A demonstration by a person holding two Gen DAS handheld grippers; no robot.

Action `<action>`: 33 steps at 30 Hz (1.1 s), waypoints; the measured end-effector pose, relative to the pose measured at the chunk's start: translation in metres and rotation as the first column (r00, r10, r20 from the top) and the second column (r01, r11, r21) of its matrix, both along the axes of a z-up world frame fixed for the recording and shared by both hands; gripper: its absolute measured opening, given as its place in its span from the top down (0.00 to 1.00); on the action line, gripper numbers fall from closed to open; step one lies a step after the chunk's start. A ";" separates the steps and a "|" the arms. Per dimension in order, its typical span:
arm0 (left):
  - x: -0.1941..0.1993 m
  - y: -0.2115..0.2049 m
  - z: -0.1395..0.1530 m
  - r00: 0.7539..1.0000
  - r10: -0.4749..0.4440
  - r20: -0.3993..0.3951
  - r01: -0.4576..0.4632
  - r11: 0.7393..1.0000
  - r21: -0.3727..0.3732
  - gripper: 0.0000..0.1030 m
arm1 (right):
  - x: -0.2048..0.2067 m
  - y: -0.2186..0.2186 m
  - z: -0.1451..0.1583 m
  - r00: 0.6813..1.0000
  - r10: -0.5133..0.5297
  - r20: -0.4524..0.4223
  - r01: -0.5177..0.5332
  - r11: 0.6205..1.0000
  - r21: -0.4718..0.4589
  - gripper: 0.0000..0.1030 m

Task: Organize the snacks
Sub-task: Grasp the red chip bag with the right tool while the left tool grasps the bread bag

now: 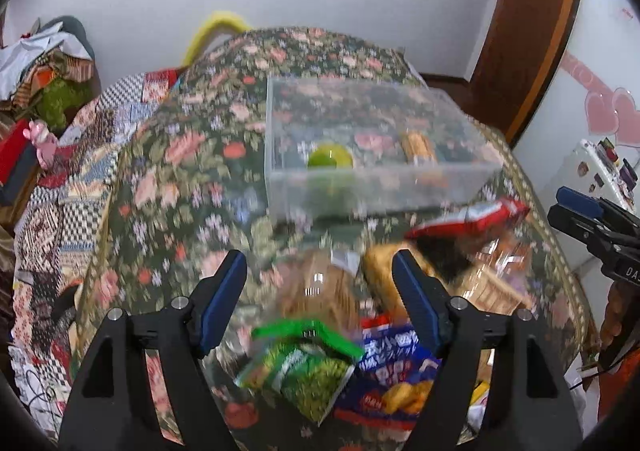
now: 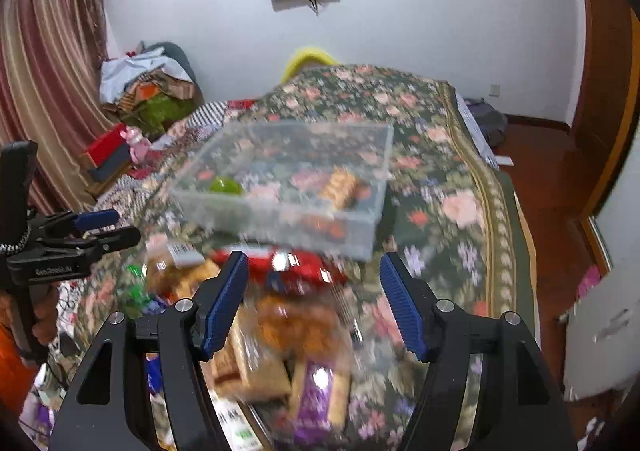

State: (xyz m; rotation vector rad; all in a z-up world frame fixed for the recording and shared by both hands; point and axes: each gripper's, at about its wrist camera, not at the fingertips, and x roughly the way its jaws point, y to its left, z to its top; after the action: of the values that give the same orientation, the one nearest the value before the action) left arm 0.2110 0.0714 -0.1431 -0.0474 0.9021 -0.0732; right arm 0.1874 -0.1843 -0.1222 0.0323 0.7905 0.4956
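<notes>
Left wrist: left tool (image 1: 320, 293) wide, empty; packet (image 1: 394, 373) print blurred. Right tool (image 2: 314, 295) wide, empty.

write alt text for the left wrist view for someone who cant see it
The open left gripper hovers empty above a blurred pile of snack packets, with a green packet and a blue packet nearest. Beyond them, a clear plastic bin on the floral cloth holds a green round item. The right gripper shows at the right edge.
</notes>
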 end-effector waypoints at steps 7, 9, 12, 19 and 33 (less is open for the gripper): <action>0.004 0.004 -0.040 0.997 0.012 -0.074 -0.013 1.000 -0.012 0.22 | -0.002 0.003 -0.025 0.997 0.021 -0.073 -0.021 1.000 0.000 0.26; 0.009 0.007 -0.049 0.995 0.022 -0.094 -0.024 0.999 -0.022 0.22 | -0.004 0.008 -0.026 0.998 0.028 -0.056 -0.028 1.000 0.005 0.11; 0.015 0.010 -0.058 0.994 0.025 -0.107 -0.029 0.999 -0.036 0.22 | -0.002 0.022 -0.027 0.998 0.046 -0.041 -0.047 0.999 -0.015 0.09; 0.025 0.010 -0.073 0.991 -0.008 -0.132 -0.002 0.997 -0.079 0.22 | 0.021 0.048 -0.043 0.996 0.022 -0.086 -0.024 0.999 -0.021 0.09; 0.012 0.003 -0.064 0.999 0.006 -0.051 -0.006 1.000 -0.005 0.38 | 0.025 0.049 -0.042 0.998 -0.027 -0.059 0.028 1.000 0.009 0.32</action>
State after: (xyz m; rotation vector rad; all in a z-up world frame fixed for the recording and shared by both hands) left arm 0.2234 0.0744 -0.2075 -0.0576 0.9528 -0.0691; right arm 0.2127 -0.1352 -0.1643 0.0669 0.8446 0.4741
